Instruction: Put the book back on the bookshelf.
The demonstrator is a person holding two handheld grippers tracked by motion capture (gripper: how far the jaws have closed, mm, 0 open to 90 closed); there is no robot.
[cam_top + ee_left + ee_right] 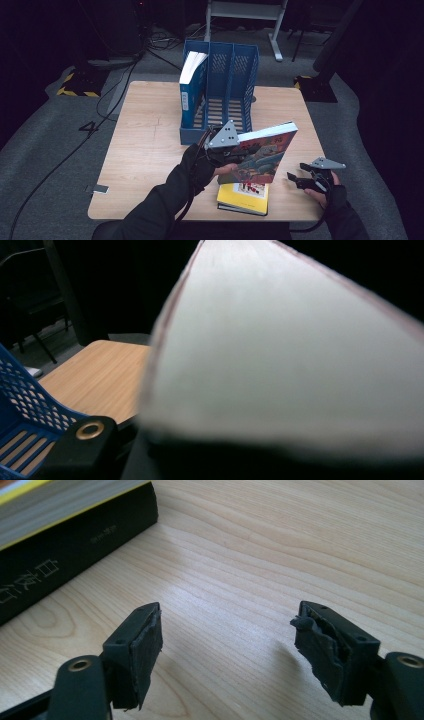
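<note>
My left gripper (236, 156) is shut on a book with a colourful picture cover (265, 155), holding it tilted up above the table's front. In the left gripper view the book's pale page edge (290, 355) looms close and blurred, with one black finger (85, 445) at the lower left. Under the held book a yellow book (244, 196) lies flat; its black spine (65, 560) with white characters shows in the right gripper view. My right gripper (296, 173) (227, 635) hovers low over bare wood to the right of the yellow book, open with nothing between its pads.
A blue file rack (220, 90) (25, 405) with several compartments stands at the table's far middle. A blue-spined book (189, 85) leans in its left compartment. The wooden table (145, 145) has bare wood on the left. Table edges are close at front and right.
</note>
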